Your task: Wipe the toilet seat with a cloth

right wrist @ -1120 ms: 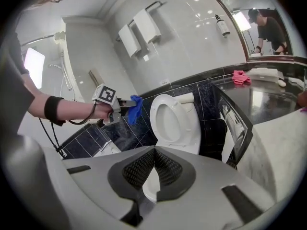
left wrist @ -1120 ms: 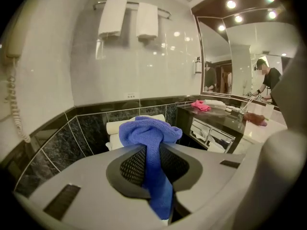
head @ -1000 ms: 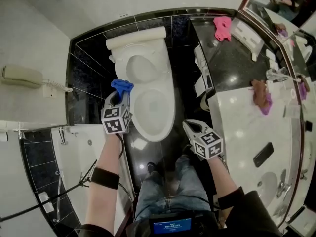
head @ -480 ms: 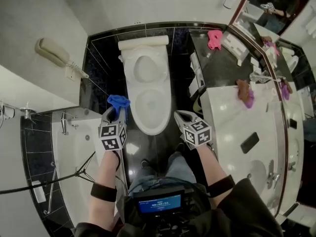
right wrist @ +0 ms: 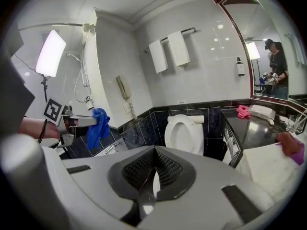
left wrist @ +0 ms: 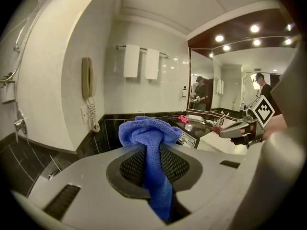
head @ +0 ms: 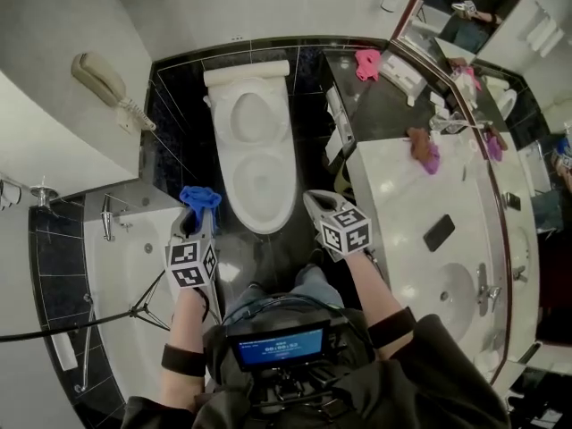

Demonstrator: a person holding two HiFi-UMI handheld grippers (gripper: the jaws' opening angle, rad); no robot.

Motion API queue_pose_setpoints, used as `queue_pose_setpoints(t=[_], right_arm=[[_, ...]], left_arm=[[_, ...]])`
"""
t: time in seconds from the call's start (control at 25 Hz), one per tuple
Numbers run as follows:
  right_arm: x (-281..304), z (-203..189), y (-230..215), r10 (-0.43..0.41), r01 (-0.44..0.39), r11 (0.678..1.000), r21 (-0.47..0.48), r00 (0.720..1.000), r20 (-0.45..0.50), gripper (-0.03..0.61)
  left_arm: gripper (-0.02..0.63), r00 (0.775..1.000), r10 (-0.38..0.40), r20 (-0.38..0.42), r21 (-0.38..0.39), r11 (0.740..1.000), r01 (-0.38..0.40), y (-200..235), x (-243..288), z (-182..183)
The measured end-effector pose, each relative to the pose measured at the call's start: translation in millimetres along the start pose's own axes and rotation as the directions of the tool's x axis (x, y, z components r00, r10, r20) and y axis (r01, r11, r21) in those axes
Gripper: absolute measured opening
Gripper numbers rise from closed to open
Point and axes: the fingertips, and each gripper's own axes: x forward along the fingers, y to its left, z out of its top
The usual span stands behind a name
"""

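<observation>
Left gripper [head: 194, 216]: fingers [left wrist: 130, 166] narrowly parted, clamped on the blue cloth [left wrist: 149, 137], which bunches ahead ready for wiping, left of and clear of the toilet seat [head: 231, 186]. Right gripper [head: 315, 206]: fingers closed, empty, held aside

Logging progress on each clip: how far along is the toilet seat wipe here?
Done: the blue cloth is gripped in the left gripper. In hand: it hangs clear of the toilet seat, beside it; the right gripper is shut and empty. Still to do: contact with the seat; whether any wiping happened cannot be told.
</observation>
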Motion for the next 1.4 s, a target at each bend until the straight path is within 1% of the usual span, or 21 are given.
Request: queue_pose_setpoints(t=[0.16,0.28,0.52,0.68,0.84,1.0,1.12,1.28,1.4], right_arm=[[-11,-9,13,-0.004,0.004,1.0,0.005,1.0,-0.001,0.003],[-14,-18,16,-0.014,0.014,1.0,0.011,1.0,-0.001,0.003],[-21,-20,23,-0.015,0.015,1.0,0.014,1.0,0.003,0.003],[-22,-16,23,-0.016,0.016,1.0,0.012,1.0,0.012,0.003],[-28,-19,26,-0.023,0.023,1.0,0.021,1.0,0.011,0.003],[-27,-19,24,-0.043,0.043,0.999,0.026,0.999,0.02,0.003],[-31,-21,17,-0.076,0.075,0.996,0.043,0.997,0.025,0.003],[-37,-22,2,-0.125,0.123,0.99,0.062,0.992,0.024,0.003],[-42,-30,-25,-0.149,0.147,0.986,0.078,0.989,0.014,0.003]], left_arm=[[0.071,1.0,0.001,0.006,-0.026,1.0,-0.001,1,-20,-10],[0.071,1.0,-0.005,0.003,-0.026,1.0,0.005,3,-28,-18],[0.071,1.0,-0.001,0.017,-0.051,0.999,0.002,6,-42,-24],[0.071,0.999,0.002,0.034,-0.044,0.999,0.0,7,-43,-20],[0.071,0.999,-0.018,0.033,-0.017,1.0,0.018,2,-42,-18],[0.071,0.998,-0.055,0.037,0.014,0.998,0.054,-2,-30,-9],[0.071,0.994,-0.106,0.031,0.043,0.994,0.104,-14,-13,0],[0.071,0.983,-0.185,0.006,0.099,0.978,0.184,-42,18,11],[0.071,0.974,-0.227,-0.02,0.139,0.964,0.227,-74,48,22]])
